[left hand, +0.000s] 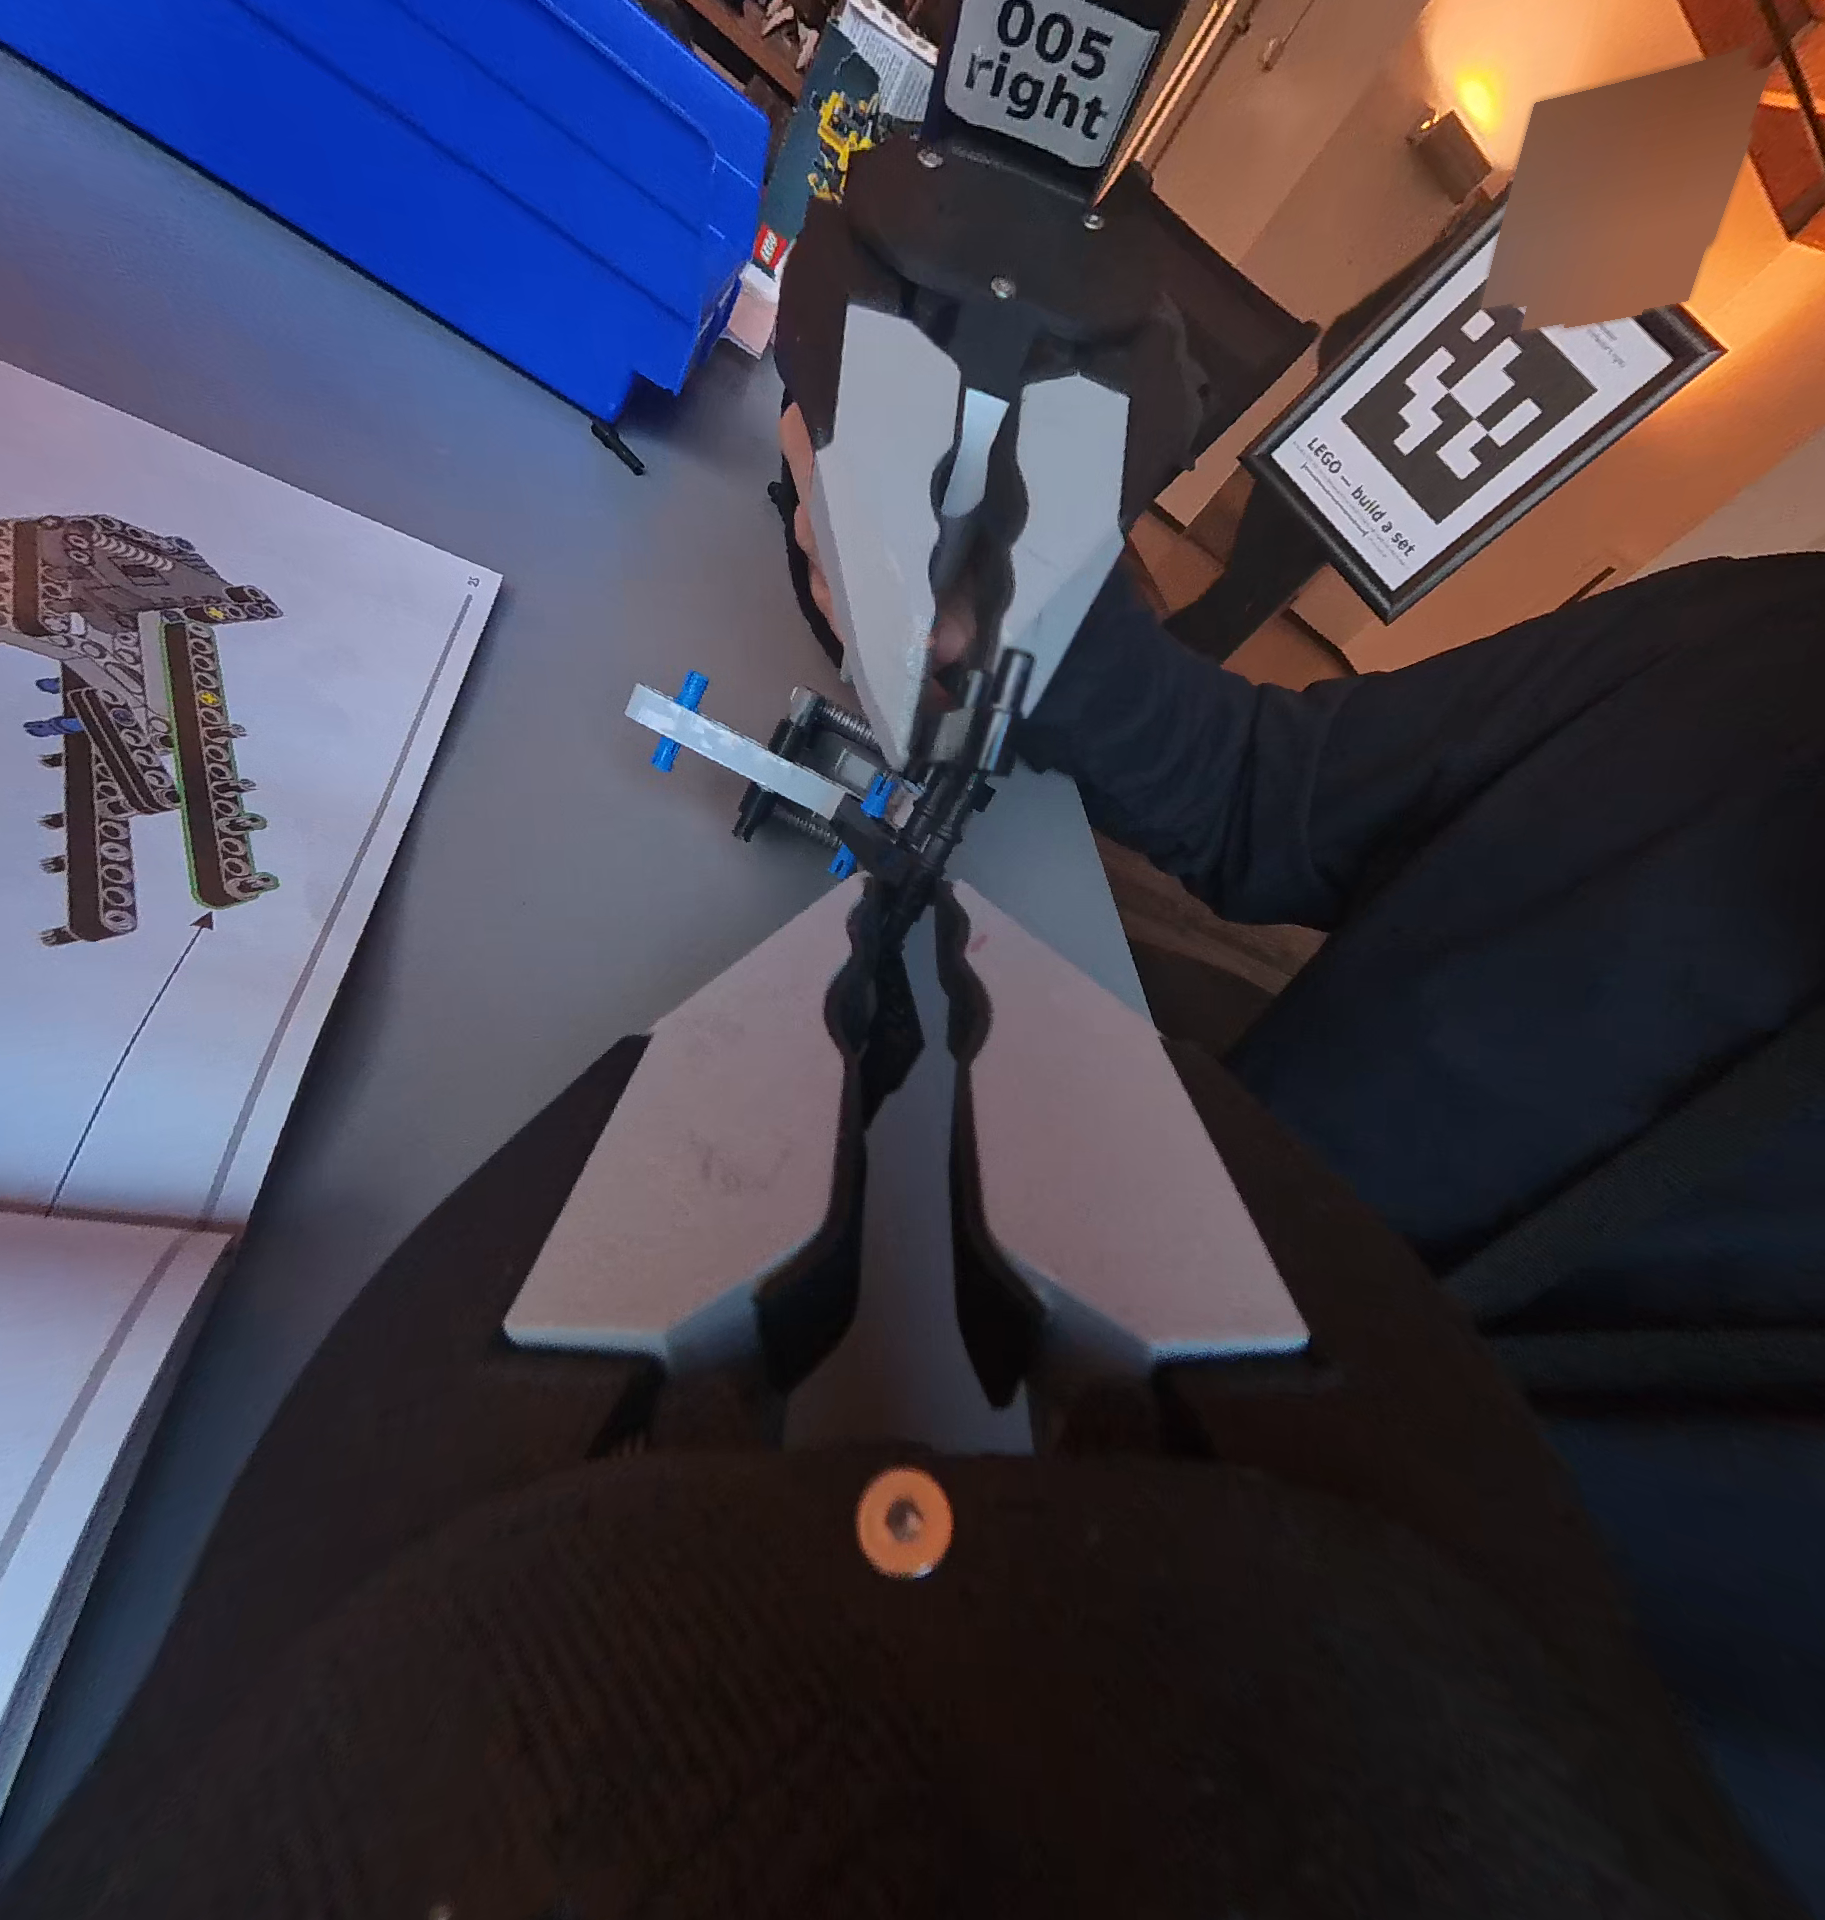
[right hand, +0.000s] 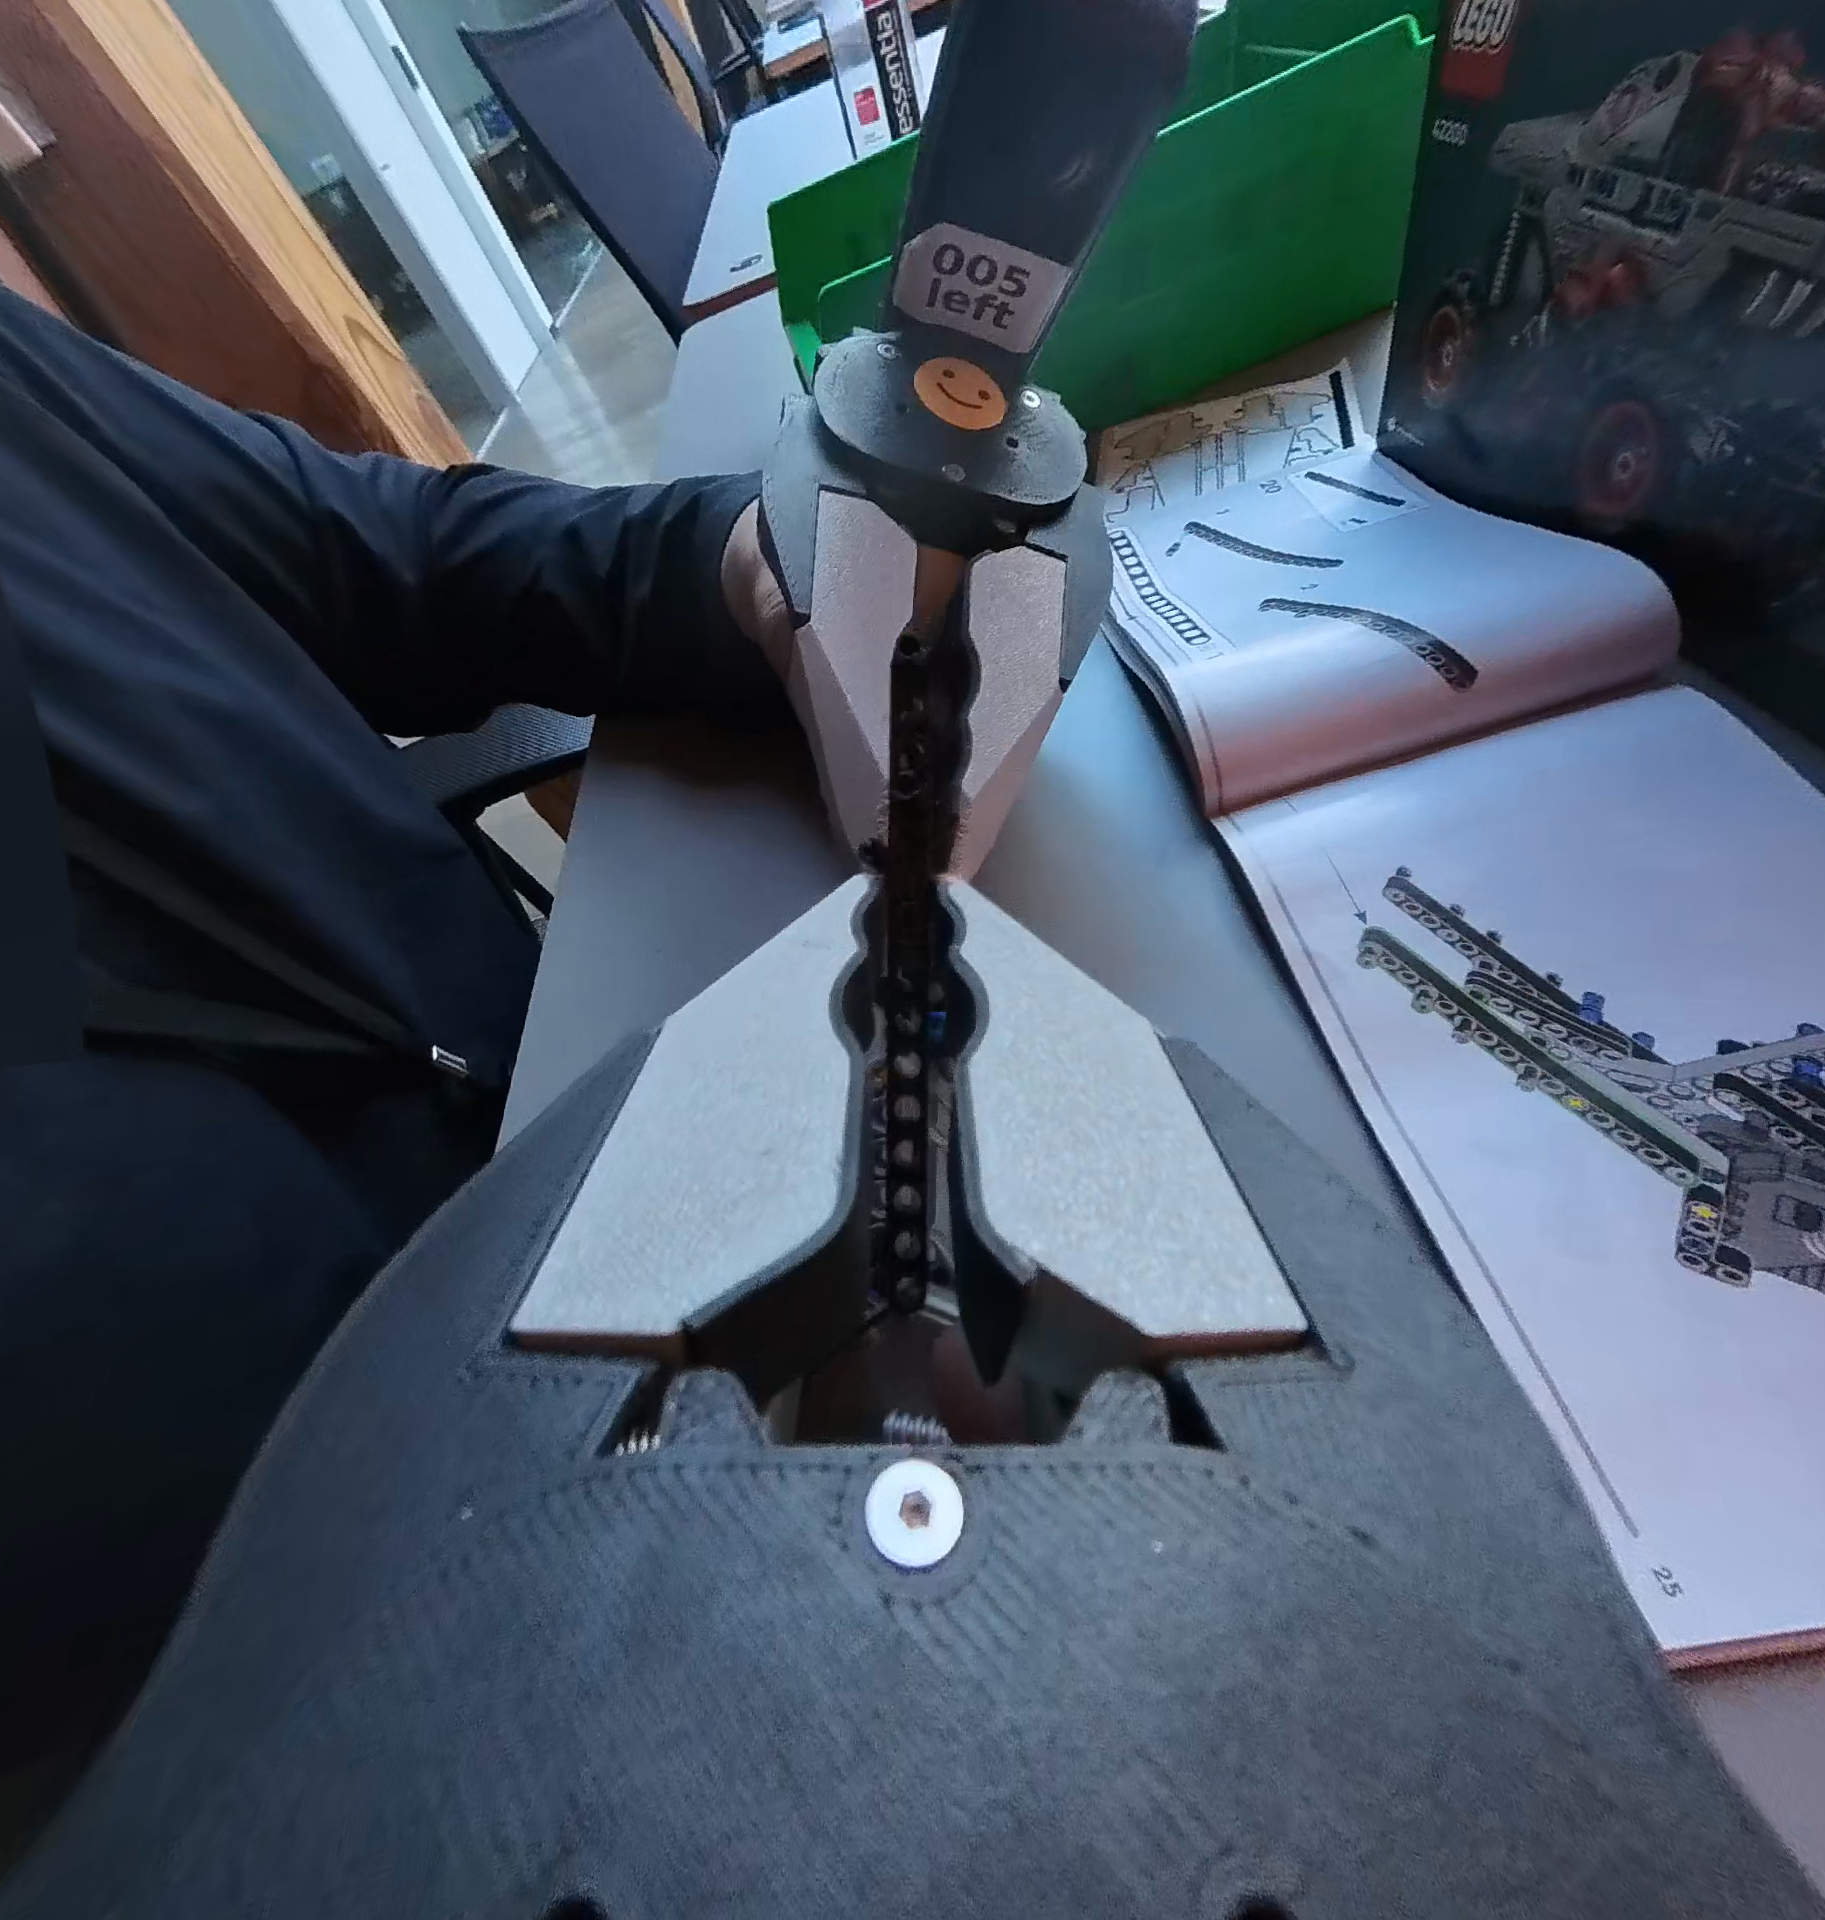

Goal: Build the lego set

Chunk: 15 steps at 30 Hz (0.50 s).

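My left gripper (left hand: 903, 894) is shut on a long black holed beam (left hand: 887, 997) that runs back between its fingers. My right gripper (left hand: 934, 717) comes in from the far side, tip to tip with it, shut on a small lego assembly (left hand: 783, 764): a grey beam with blue pins (left hand: 692, 717) on a black frame with springs. In the right wrist view my right gripper (right hand: 908, 883) has the black beam (right hand: 906, 1091) running between its fingers and on into the left gripper (right hand: 913, 847). Both are held above the grey table (left hand: 575, 623).
An open instruction booklet (left hand: 212, 831) lies left of the grippers, also seen in the right wrist view (right hand: 1510, 1143). A blue bin (left hand: 420, 156), a green bin (right hand: 1251, 208) and the lego box (right hand: 1666, 260) stand at the back. A framed sign (left hand: 1459, 416) stands near the table edge. Left and right tips are no more than a few centimetres apart.
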### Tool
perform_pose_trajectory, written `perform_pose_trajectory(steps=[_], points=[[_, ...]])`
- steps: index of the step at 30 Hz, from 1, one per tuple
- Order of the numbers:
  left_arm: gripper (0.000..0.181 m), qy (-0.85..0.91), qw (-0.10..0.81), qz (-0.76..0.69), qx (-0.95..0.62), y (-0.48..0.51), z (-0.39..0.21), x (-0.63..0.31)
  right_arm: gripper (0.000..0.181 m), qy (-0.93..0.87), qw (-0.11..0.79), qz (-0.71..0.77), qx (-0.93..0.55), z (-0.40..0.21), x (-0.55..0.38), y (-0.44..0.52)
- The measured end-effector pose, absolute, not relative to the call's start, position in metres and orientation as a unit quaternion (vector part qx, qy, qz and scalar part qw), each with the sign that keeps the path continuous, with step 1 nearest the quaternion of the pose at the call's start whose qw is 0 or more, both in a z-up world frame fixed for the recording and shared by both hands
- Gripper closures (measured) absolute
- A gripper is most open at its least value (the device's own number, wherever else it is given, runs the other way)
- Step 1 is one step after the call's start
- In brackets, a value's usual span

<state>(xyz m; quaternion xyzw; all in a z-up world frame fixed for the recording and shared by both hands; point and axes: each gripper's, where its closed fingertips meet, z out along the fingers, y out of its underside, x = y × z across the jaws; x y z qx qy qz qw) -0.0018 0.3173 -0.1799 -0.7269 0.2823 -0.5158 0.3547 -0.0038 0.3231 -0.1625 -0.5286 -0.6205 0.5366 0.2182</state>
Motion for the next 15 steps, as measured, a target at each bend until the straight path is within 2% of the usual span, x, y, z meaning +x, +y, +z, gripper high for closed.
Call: perform_pose_trajectory(steps=[5, 15], points=[[0.173, 0.277, 0.356, -0.514, -0.729, 0.3188, -0.1804, -0.0026, 0.167, -0.621, 0.216, 0.539, -0.526, -0.1623, -0.0058, 0.3207], [0.173, 0.269, 0.362, -0.501, -0.739, 0.3227, -0.1820, -0.0029, 0.172, -0.614, 0.232, 0.524, -0.542, -0.1646, -0.0090, 0.3270]])
